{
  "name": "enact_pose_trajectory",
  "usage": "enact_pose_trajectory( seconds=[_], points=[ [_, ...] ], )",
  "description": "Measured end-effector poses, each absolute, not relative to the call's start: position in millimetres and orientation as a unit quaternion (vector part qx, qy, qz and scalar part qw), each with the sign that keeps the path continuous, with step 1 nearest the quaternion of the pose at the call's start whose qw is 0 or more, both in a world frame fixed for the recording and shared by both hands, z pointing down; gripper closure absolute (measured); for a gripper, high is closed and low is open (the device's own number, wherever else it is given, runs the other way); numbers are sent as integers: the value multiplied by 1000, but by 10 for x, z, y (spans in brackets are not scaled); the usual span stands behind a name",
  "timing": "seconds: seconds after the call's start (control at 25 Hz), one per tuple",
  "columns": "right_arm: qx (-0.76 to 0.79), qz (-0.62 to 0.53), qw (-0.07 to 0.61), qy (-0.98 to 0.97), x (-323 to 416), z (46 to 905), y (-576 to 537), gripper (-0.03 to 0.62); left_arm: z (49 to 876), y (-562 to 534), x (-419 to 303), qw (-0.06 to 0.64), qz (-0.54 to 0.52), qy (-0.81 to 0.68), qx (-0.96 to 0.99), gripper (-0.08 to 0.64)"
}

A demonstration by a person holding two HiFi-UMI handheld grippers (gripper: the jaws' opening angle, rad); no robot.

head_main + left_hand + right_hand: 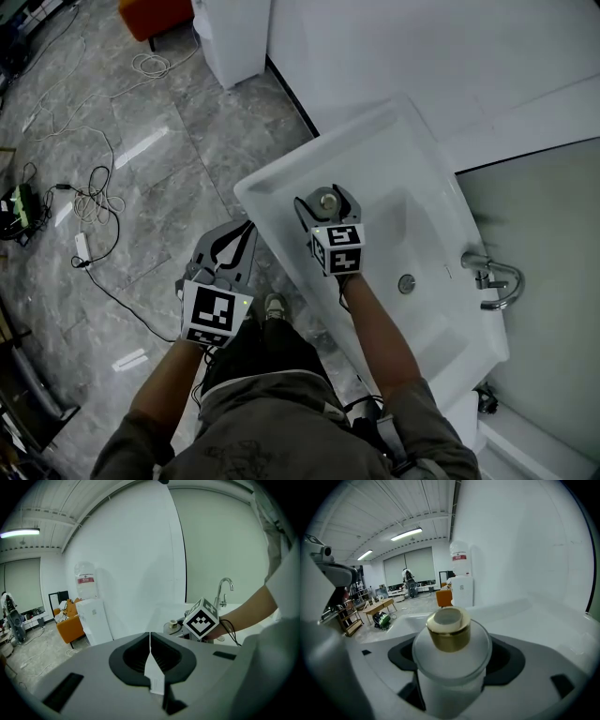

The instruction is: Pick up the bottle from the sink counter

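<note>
A frosted white bottle [328,199] with a gold cap stands upright between the jaws of my right gripper [328,204], which is shut on it over the near left part of the white sink counter [375,141]. In the right gripper view the bottle [449,667] fills the gap between the jaws of the right gripper [452,660], and its base is hidden. Whether it rests on the counter I cannot tell. My left gripper [242,234] hangs over the floor left of the counter, shut and empty. In its own view the left gripper [150,644] looks toward the bottle [173,622].
A basin with a drain [406,283] and a chrome faucet [492,277] lie right of the bottle. A white water dispenser [230,37] and an orange chair [155,14] stand beyond the counter's left corner. Cables [94,197] trail over the grey floor.
</note>
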State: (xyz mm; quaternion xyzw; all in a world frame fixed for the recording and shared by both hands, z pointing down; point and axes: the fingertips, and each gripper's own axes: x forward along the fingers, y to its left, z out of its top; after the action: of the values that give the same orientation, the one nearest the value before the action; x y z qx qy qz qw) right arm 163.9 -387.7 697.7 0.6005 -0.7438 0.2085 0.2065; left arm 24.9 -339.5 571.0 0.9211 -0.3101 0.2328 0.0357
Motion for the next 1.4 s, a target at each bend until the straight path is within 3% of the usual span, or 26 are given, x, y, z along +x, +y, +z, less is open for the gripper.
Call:
enact_pose_trajectory(
  seconds=[0.88,1.4],
  points=[
    [597,199,237,-740,1555,6995,-3836,268,5753,-3410,32,37,238,-327,914,538],
    [577,149,203,-777,1343,5670,-3676,270,4952,-3354,0,4,203,-339,919,538]
  ],
)
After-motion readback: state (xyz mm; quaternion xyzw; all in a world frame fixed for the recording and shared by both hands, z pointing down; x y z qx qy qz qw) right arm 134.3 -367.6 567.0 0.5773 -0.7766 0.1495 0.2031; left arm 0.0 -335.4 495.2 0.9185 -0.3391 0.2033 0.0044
